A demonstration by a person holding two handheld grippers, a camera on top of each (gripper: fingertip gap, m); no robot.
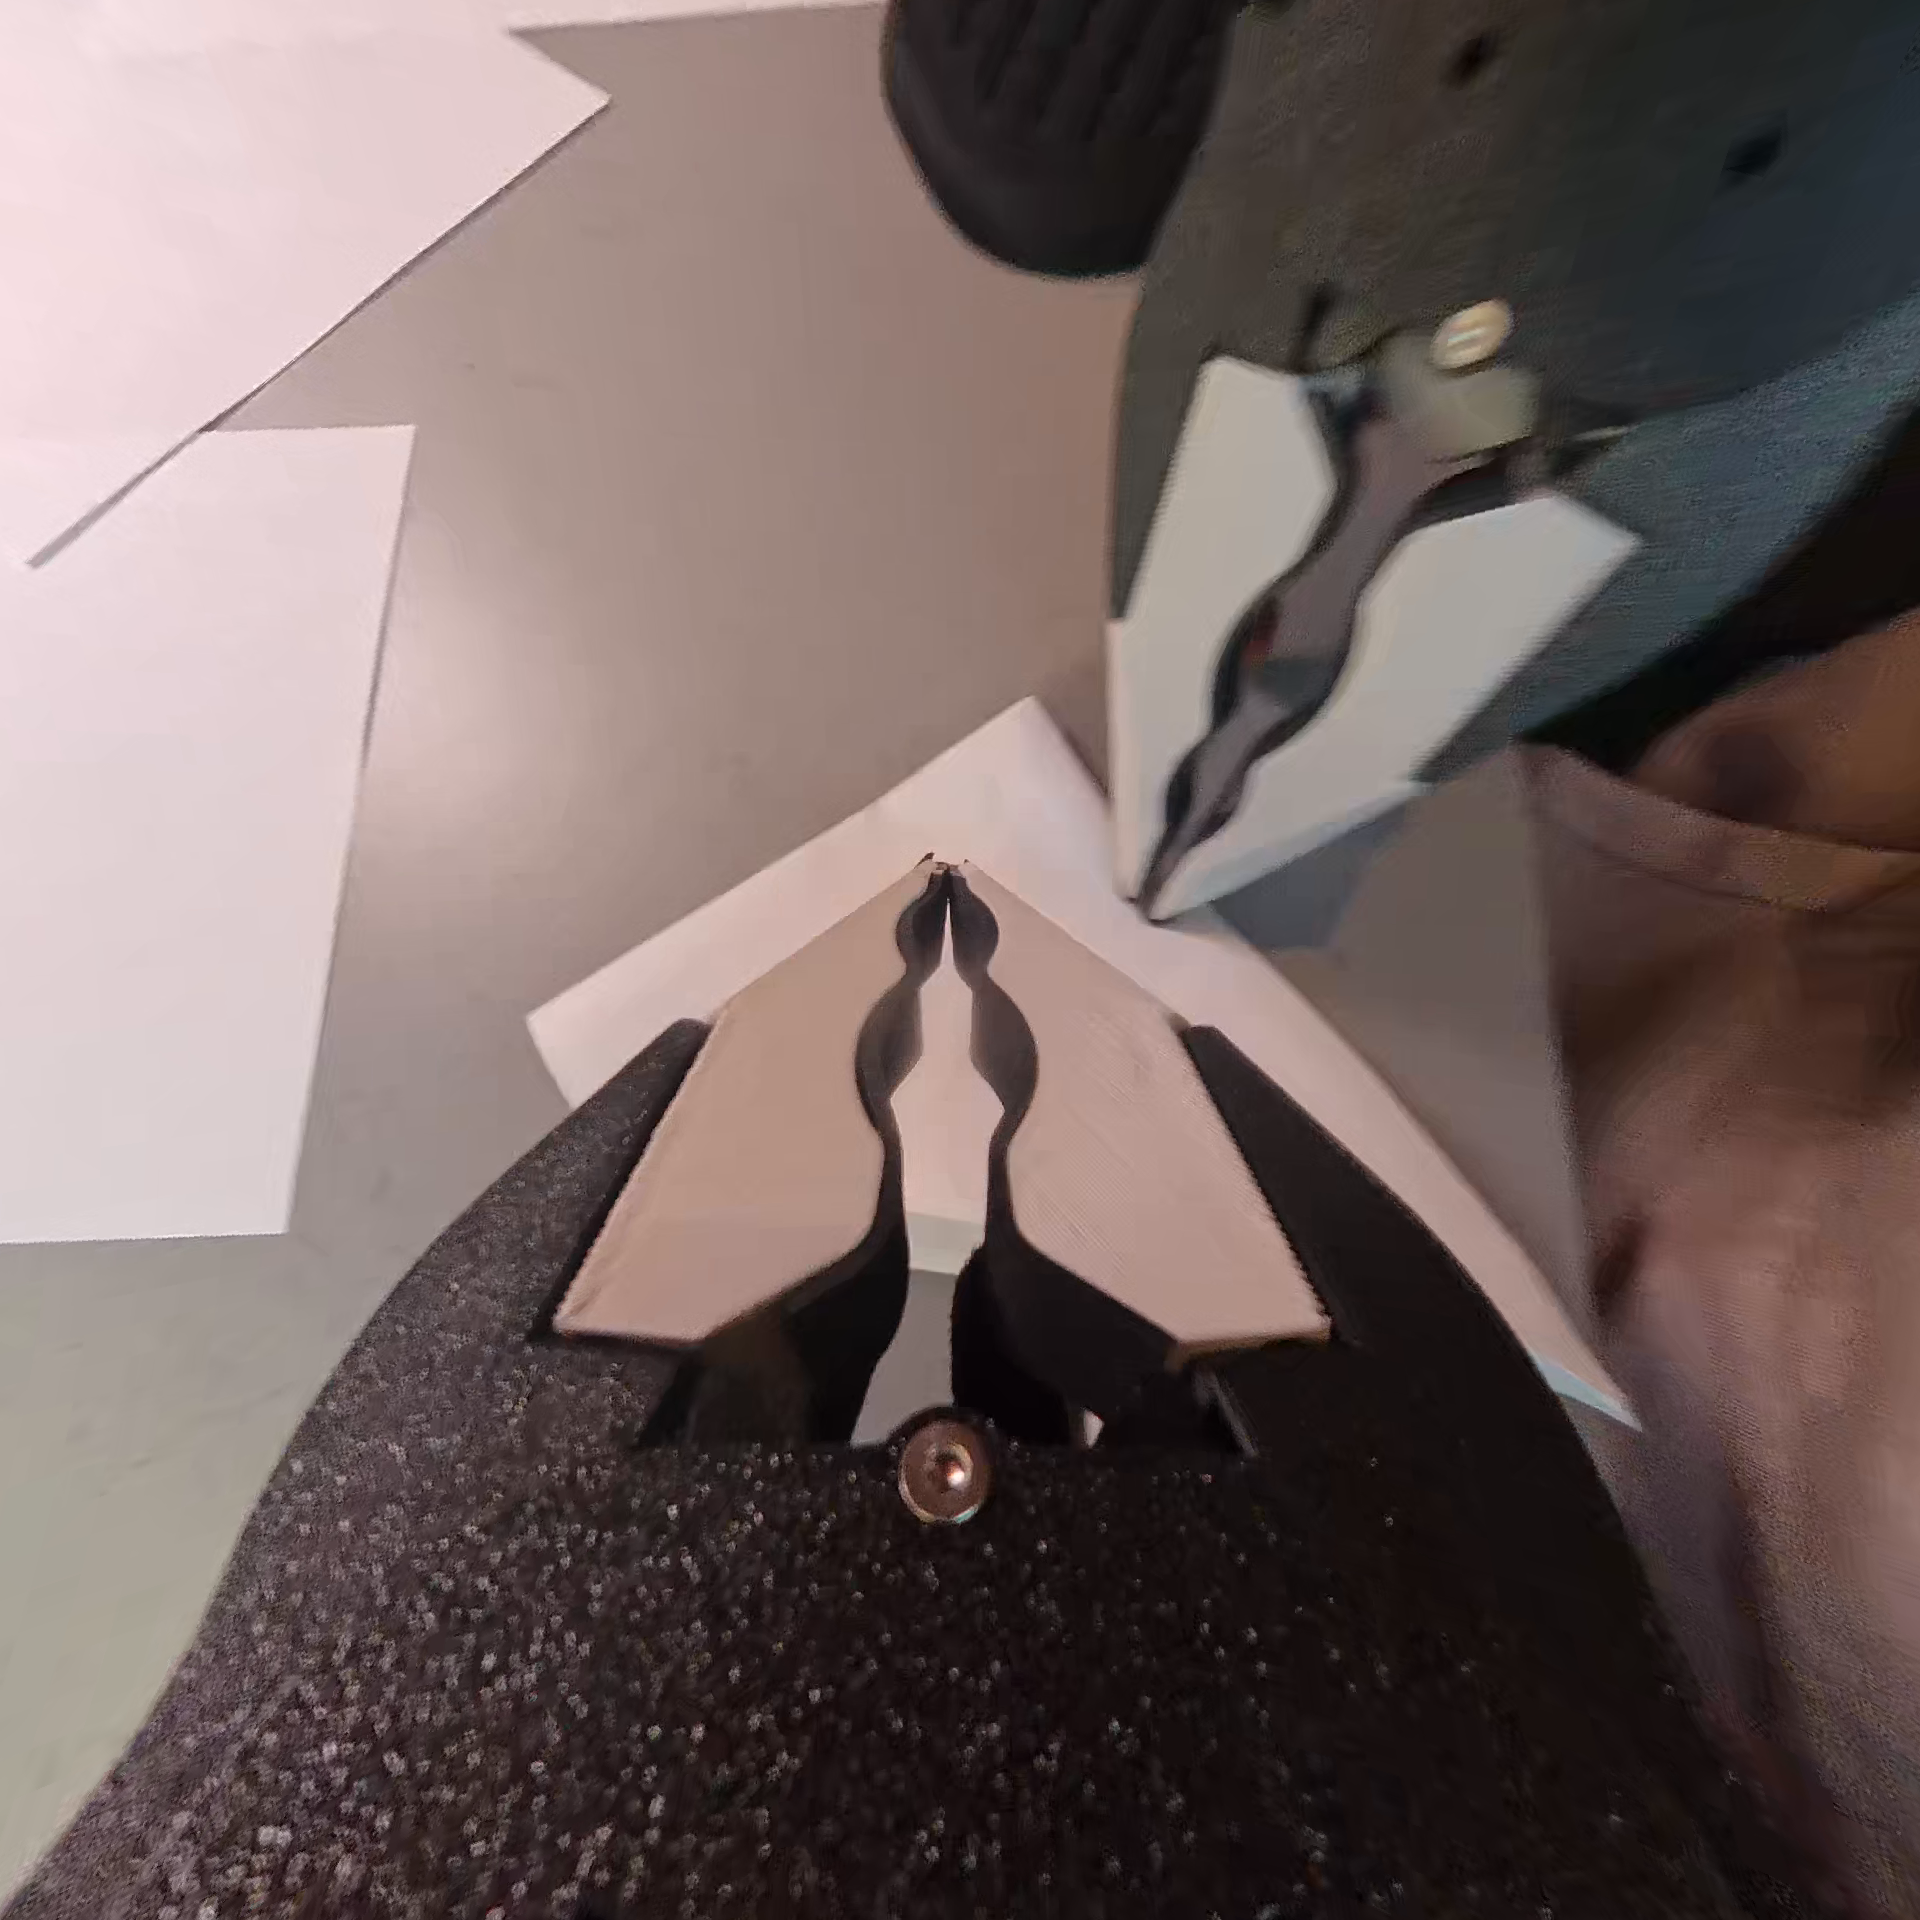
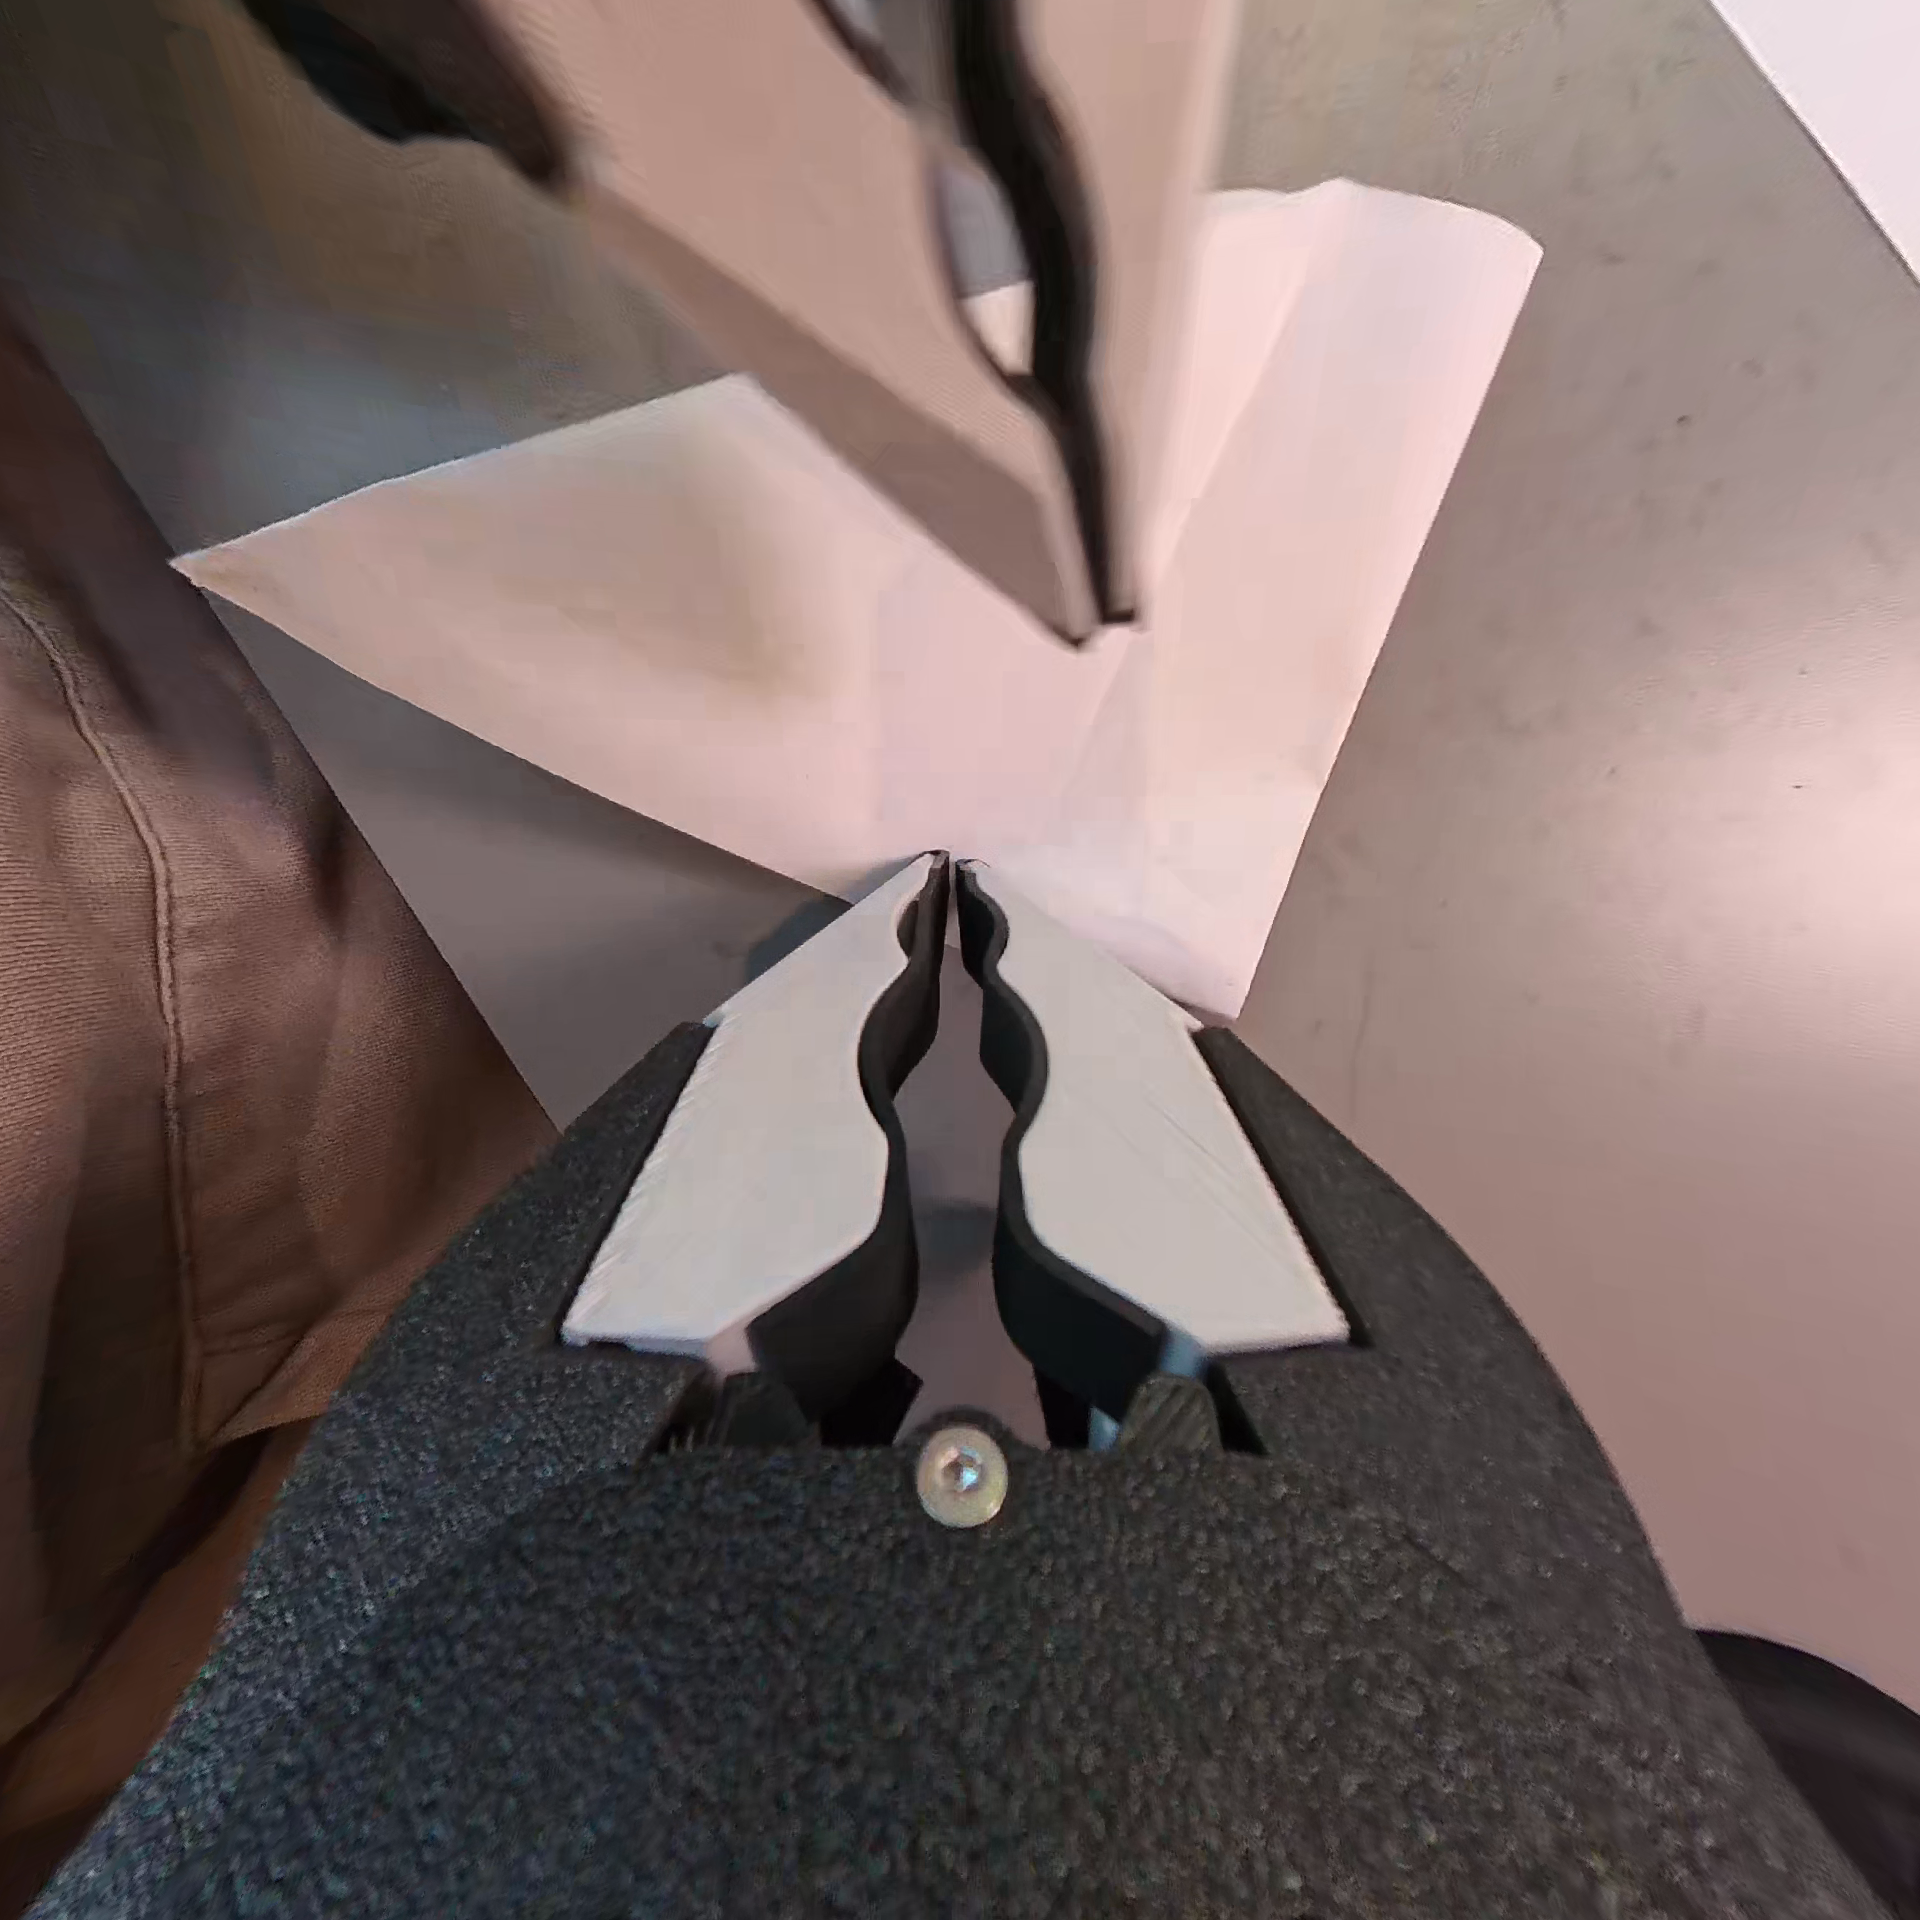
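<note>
A white sheet of paper (image 1: 997, 790) lies creased on the grey table (image 1: 727, 468), with one part raised along a fold in the right wrist view (image 2: 727, 644). My left gripper (image 1: 948, 871) is shut, its tips down on the middle of this sheet. It also shows from above in the right wrist view (image 2: 1101, 623). My right gripper (image 2: 951, 862) is shut with its tips at the sheet's near edge. It shows blurred in the left wrist view (image 1: 1153, 904) at the sheet's right side. I cannot tell whether either gripper pinches the paper.
Two more white sheets lie flat on the table, one at the left (image 1: 177, 831) and one at the upper left (image 1: 260, 187). A person's brown garment (image 2: 156, 935) fills the side next to the grippers (image 1: 1745, 1143). Another white sheet's corner (image 2: 1849, 94) shows far right. The tips of one gripper are about 6 cm away from the tips of the other.
</note>
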